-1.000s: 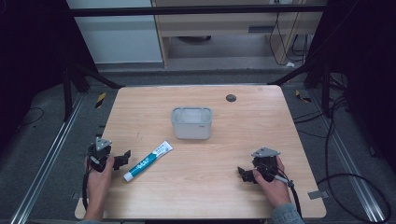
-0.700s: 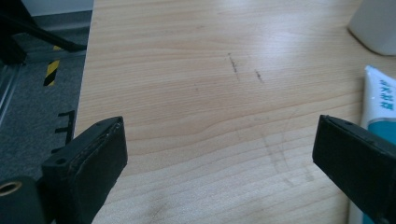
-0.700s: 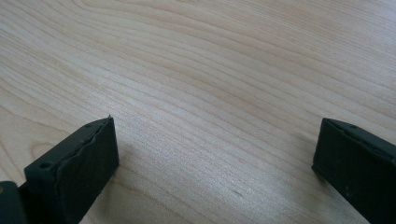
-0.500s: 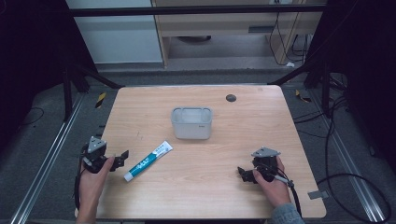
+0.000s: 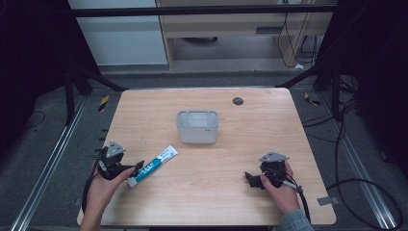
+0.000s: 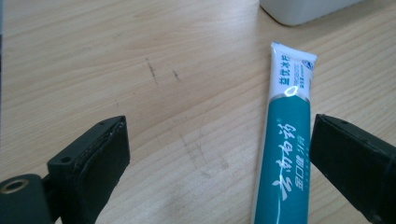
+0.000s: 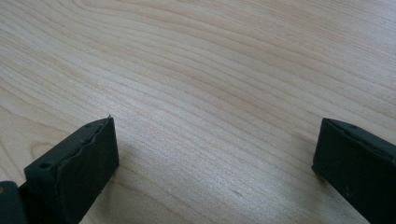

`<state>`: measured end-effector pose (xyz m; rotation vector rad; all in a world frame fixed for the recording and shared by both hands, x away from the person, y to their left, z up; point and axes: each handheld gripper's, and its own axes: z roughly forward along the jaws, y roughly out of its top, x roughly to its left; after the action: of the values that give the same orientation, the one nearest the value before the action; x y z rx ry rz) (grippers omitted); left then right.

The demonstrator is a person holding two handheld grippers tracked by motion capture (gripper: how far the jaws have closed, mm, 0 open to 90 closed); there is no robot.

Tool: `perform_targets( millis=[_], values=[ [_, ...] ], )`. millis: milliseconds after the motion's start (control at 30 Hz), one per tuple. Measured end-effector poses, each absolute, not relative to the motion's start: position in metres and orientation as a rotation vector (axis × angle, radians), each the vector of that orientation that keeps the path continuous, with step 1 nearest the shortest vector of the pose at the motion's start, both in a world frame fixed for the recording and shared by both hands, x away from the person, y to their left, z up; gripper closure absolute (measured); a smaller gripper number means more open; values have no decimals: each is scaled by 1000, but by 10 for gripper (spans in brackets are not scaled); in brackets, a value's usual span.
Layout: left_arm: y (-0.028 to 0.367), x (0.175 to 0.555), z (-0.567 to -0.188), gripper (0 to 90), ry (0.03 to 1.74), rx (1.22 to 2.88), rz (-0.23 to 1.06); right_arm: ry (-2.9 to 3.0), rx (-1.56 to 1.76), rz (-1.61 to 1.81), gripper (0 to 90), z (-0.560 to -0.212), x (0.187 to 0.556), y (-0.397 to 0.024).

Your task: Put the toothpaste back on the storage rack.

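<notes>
A teal and white toothpaste tube [image 5: 153,165] lies flat on the wooden table [image 5: 202,202], left of centre. My left gripper [image 5: 131,169] is open at the tube's lower end. In the left gripper view the tube [image 6: 284,154] lies between the jaws, close to the right-hand one, and the gripper [image 6: 219,163] holds nothing. My right gripper [image 5: 249,179] rests low at the table's right front, open over bare wood [image 7: 210,93]. In the right gripper view the gripper [image 7: 215,163] has nothing between its jaws.
A pale grey open bin [image 5: 197,126] stands at the table's middle, beyond the tube; its corner [image 6: 303,9] shows in the left gripper view. A small dark round spot [image 5: 237,101] sits near the far edge. Black frame bars and cables surround the table.
My left gripper has turned and moved right toward the tube, so its jaws now flank the tube's lower end. The right gripper has stayed still.
</notes>
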<state>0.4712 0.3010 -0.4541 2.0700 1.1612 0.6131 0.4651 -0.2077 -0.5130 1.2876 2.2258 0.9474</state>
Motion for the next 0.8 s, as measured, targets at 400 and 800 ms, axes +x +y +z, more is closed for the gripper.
perform_targets(
  millis=[400,800],
  values=[
    [294,468,-441,49,1126,2217,593,2233,1282,951,3,-513,466,-208],
    [285,485,-421,71,1087,2308,509,2235,1280,949,4,-513,466,-208]
  ],
)
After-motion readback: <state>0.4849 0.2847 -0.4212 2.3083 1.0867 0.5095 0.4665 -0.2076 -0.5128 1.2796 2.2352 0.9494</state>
